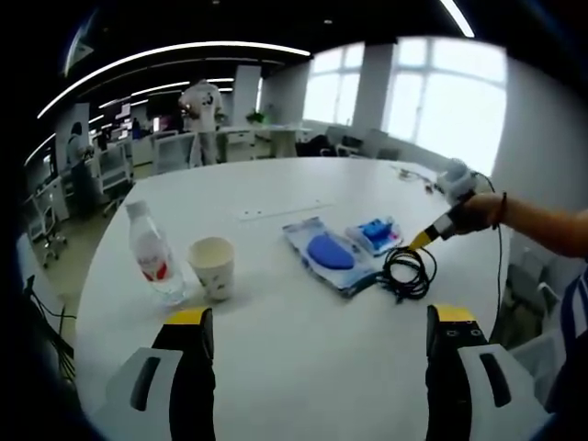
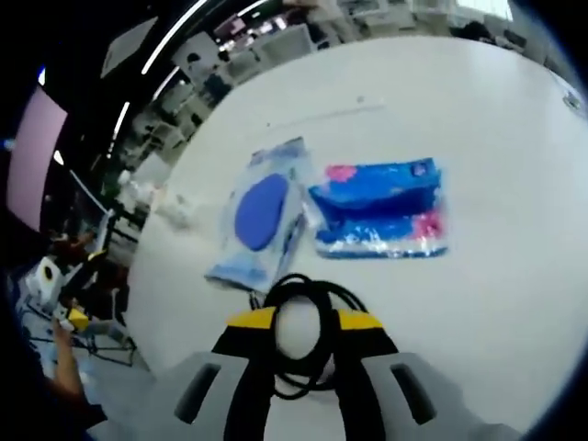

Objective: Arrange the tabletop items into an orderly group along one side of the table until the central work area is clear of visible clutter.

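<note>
On the round white table (image 1: 276,349) a clear water bottle (image 1: 152,253) and a paper cup (image 1: 213,266) stand side by side at the left. A blue wipes pack (image 1: 329,253) (image 2: 262,216) and a blue tissue pack (image 1: 375,234) (image 2: 381,207) lie flat near the middle. Just right of them is a coiled black cable (image 1: 407,271) (image 2: 312,287). My right gripper (image 2: 303,322) (image 1: 421,243), held by a hand (image 1: 473,211), has its jaws nearly together on the coil's strands. Low over the near table, my left gripper (image 1: 320,315) is open and holds nothing.
A thin pale strip (image 1: 285,211) (image 2: 326,115) lies beyond the packs. Small items (image 1: 413,175) sit near the far right edge. Office desks, chairs and a standing person (image 1: 202,106) are beyond the table. The near table surface in front of the left gripper is bare.
</note>
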`<state>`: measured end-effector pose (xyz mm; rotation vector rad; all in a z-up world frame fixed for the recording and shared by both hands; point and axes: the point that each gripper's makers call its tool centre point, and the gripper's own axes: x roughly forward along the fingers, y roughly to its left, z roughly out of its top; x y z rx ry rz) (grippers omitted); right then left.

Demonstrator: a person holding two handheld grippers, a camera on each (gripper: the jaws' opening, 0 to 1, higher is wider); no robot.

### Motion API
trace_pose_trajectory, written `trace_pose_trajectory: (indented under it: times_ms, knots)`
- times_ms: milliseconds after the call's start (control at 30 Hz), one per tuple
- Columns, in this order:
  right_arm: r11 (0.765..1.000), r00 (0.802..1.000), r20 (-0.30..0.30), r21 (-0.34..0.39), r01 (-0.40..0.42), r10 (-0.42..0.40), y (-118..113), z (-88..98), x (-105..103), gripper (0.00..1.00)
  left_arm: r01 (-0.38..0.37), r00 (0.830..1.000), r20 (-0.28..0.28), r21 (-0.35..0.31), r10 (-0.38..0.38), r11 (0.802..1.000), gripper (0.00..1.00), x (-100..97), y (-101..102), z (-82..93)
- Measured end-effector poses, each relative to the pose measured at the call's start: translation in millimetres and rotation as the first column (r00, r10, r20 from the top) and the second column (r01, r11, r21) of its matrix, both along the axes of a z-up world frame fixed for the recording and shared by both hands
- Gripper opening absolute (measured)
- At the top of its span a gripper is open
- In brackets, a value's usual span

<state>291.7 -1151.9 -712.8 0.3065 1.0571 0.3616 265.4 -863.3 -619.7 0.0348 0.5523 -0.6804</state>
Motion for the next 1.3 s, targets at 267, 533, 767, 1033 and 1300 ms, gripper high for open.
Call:
trace_pose_trajectory:
  times_ms: [267,533,767,1033,1300]
  knots:
    - [1.0,0.998,0.065,0.01,-0.008,0.007,1.0,15.5,8.3,0.3,-0.012,1.0,0.012,-0.032,0.012,0.999,0.93,8.3,-7.6,6.2]
    - [0.998,0.985,0.162,0.009,-0.06,0.058,7.9,26.9,21.6,0.37,-0.08,0.997,-0.008,-0.097,0.079,0.992,0.9,14.5,-18.4,6.4]
    - [0.993,0.965,0.234,-0.019,-0.114,0.115,15.4,35.3,35.9,0.37,-0.123,0.991,-0.073,-0.155,0.112,0.98,0.86,15.5,-30.8,-7.8]
    - [0.986,0.94,0.299,-0.045,-0.159,0.165,24.7,43.1,57.7,0.38,-0.182,0.98,-0.118,-0.222,0.159,0.958,0.83,22.7,-41.4,-16.2]
    - [0.976,0.908,0.357,-0.09,-0.198,0.217,29.5,43.8,84.1,0.48,-0.184,0.976,-0.164,-0.251,0.146,0.95,0.81,24.2,-60.6,-31.2]
